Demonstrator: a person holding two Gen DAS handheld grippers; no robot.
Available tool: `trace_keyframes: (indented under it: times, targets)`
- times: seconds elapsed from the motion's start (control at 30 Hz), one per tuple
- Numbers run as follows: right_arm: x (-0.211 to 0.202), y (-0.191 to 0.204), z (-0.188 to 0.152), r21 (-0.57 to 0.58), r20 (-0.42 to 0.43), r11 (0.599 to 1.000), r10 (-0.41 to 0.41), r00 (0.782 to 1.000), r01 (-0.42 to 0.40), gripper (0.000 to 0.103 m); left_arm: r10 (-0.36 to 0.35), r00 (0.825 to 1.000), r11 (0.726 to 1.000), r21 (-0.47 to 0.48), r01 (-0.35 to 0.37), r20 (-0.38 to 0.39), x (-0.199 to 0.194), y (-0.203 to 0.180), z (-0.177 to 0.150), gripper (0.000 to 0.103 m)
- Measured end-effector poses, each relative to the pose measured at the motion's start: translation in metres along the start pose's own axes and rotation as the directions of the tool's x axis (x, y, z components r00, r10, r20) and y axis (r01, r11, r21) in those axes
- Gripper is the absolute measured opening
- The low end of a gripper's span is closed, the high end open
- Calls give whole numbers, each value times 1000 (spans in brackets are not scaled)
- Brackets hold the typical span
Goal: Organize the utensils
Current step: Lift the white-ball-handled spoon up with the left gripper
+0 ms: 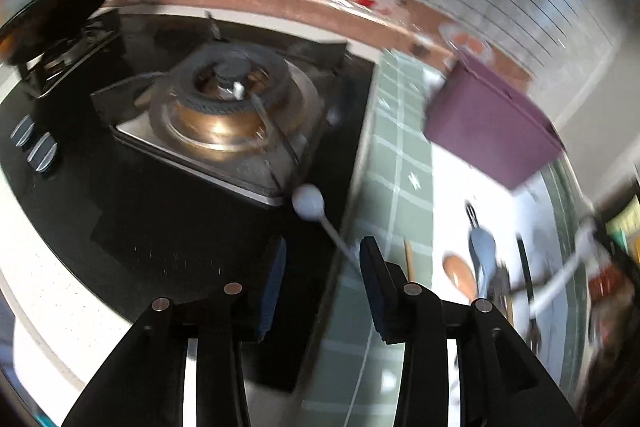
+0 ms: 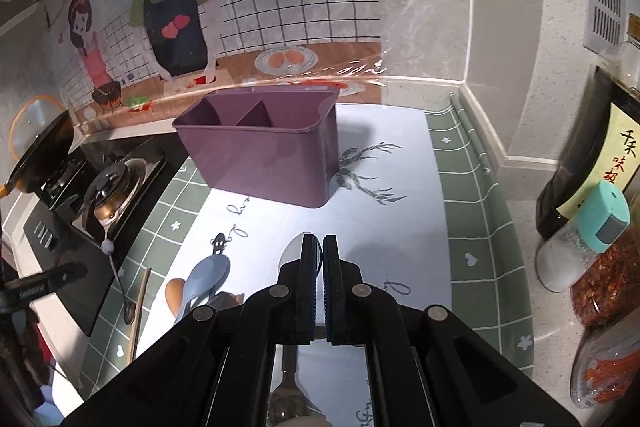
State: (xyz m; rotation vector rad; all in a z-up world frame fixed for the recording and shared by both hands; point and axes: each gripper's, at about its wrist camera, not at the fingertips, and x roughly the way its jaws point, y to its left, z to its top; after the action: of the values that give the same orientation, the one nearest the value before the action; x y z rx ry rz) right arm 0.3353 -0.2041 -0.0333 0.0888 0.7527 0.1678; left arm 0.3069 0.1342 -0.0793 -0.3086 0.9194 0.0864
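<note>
In the blurred left wrist view, my left gripper (image 1: 324,267) is open above the edge of the black stove top. A white spoon (image 1: 308,202) lies there with its round bowl ahead of the fingers. Its thin handle runs back to the inner side of the right finger (image 1: 372,279), and nothing is pinched. In the right wrist view the same white spoon (image 2: 106,247) lies at the stove edge. My right gripper (image 2: 319,247) is shut low over the mat. A shiny metal utensil (image 2: 291,251) shows just under its fingers; I cannot tell whether it is gripped. The purple divided caddy (image 2: 264,155) stands ahead.
A blue spoon (image 2: 208,277), a brown wooden spoon (image 2: 174,293) and chopsticks (image 2: 138,311) lie on the green-and-white mat (image 2: 472,227). The gas burner (image 1: 228,107) sits on the left. A dark sauce bottle (image 2: 588,155), a shaker (image 2: 580,247) and jars stand on the right.
</note>
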Motion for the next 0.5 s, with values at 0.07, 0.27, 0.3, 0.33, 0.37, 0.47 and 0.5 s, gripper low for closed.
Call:
trace_keyframes:
  times: [0.07,0.27,0.3,0.33,0.37,0.47,0.5]
  targets:
    - [1,2,0,-3,-1,1000,10,1000,-10,3,52,999,997,-61,-51,11,10,2,6,40]
    - [4,5,-2,-13,6,1000,24,1000,-24,3,155,988,978,-141,-157,-20,37,-4,16,40]
    - [5,5,-3,-11,4,1000,28,1000,-28,3,174,985,975,-140,-175,-24,40,-6,17,40]
    - [7,4,-3,-7,2,999,33,999,-33,3,184,982,972,-143,-187,-30,43,-7,18,40]
    - [7,4,-3,-5,1,999,35,999,-35,3,192,981,969,-149,-196,-40,47,-9,19,40]
    - [10,2,-4,-8,1,999,34,999,-34,3,225,972,962,-145,-232,-61,56,-13,22,40]
    - [10,1,-3,-10,2,999,33,999,-33,3,236,969,960,-140,-244,-66,58,-14,22,39]
